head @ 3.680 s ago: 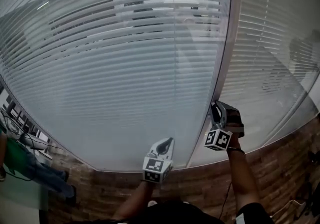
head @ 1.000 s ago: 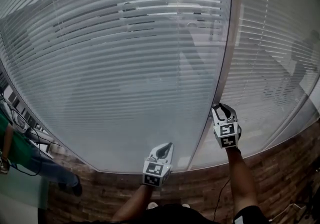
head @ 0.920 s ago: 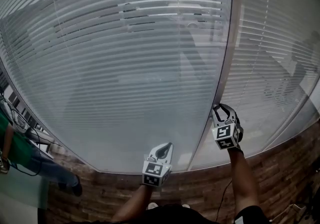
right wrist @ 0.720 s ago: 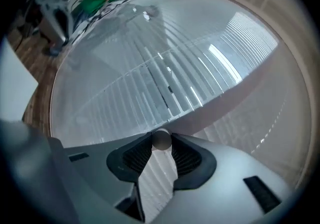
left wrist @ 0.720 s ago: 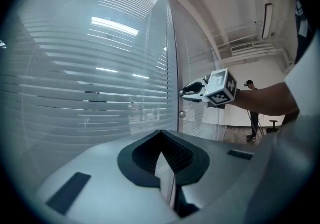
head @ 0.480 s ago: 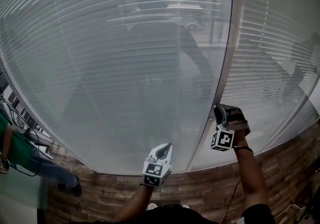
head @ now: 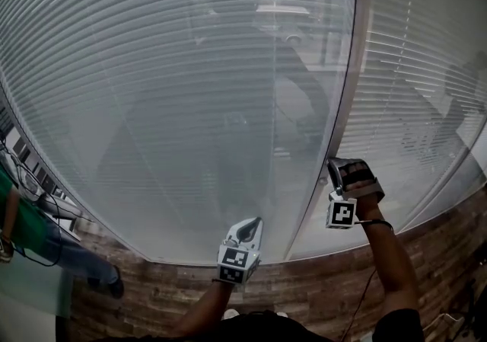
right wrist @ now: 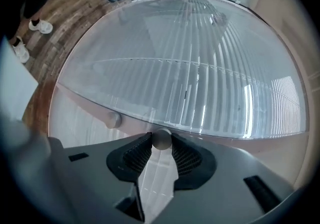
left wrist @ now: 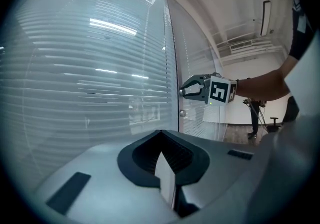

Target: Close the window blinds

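The slatted blinds (head: 175, 89) sit behind the glass of the big left pane, their slats turned nearly flat into one even grey sheet. On the metal post (head: 346, 89) between the panes is a small round knob (right wrist: 161, 138). My right gripper (right wrist: 160, 143) is shut on that knob, one ribbed pad on each side. In the head view the right gripper (head: 337, 167) is pressed against the post. My left gripper (head: 253, 224) hangs lower, near the glass, shut with nothing in it. From the left gripper view the right gripper (left wrist: 188, 90) reaches the post from the right.
A second small knob (right wrist: 113, 119) sits on the post beside the gripped one. The right pane has its own blinds (head: 415, 66). A person in green (head: 19, 230) stands low at the left on the wooden floor (head: 152, 295).
The slats of the left pane have tilted from see-through to nearly shut, hiding the room behind. My right gripper has rolled on the knob, its marker cube swinging round. The left gripper stayed put.
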The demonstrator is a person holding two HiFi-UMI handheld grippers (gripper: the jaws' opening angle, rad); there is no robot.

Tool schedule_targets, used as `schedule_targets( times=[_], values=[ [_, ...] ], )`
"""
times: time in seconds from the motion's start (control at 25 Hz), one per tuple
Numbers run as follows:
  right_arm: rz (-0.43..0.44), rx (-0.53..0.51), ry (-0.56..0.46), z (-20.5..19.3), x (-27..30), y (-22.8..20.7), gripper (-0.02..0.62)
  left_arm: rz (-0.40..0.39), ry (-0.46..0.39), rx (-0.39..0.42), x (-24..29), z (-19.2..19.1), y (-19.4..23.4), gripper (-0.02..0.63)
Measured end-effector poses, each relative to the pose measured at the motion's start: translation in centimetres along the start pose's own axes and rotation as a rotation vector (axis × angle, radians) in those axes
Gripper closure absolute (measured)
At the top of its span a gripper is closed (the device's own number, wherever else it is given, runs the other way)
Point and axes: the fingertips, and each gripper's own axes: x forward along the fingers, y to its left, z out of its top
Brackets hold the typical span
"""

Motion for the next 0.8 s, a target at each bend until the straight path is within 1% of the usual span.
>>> schedule_targets(
  times=[0.24, 0.32, 0.44, 0.48, 0.52, 0.56, 0.72, 0.8],
  values=[
    [-0.003, -0.004, -0.024, 0.3, 0.0, 0.0, 0.468, 0.011, 0.004, 0.0, -0.2, 0.0, 0.4, 0.606],
    [-0.005, -0.015, -0.022, 0.2, 0.1, 0.1, 0.468, 0.013, 0.01, -0.004, -0.2, -0.2, 0.5, 0.606],
    [-0.012, -0.039, -0.013, -0.4, 0.2, 0.7, 0.466, 0.007, 0.01, 0.012, -0.2, -0.6, 0.4, 0.606],
    [-0.011, -0.031, -0.019, -0.4, 0.0, 0.9, 0.452, 0.008, 0.011, 0.016, -0.3, -0.6, 0.4, 0.606],
    [-0.012, -0.016, -0.027, -0.3, -0.3, 0.9, 0.436, 0.013, 0.014, 0.018, -0.4, -0.7, 0.5, 0.606],
    [-0.018, 0.008, -0.036, -0.2, -0.7, 0.7, 0.434, 0.019, 0.018, 0.02, -0.5, -0.7, 0.6, 0.606],
    [-0.027, 0.174, -0.068, -0.1, -2.4, -0.1, 0.434, 0.022, 0.008, 0.006, -0.6, -0.5, 0.4, 0.606],
    [-0.04, 0.229, -0.086, 0.0, -3.4, -0.6, 0.434, 0.026, 0.011, 0.006, -0.6, -0.1, 0.3, 0.606]
  ],
)
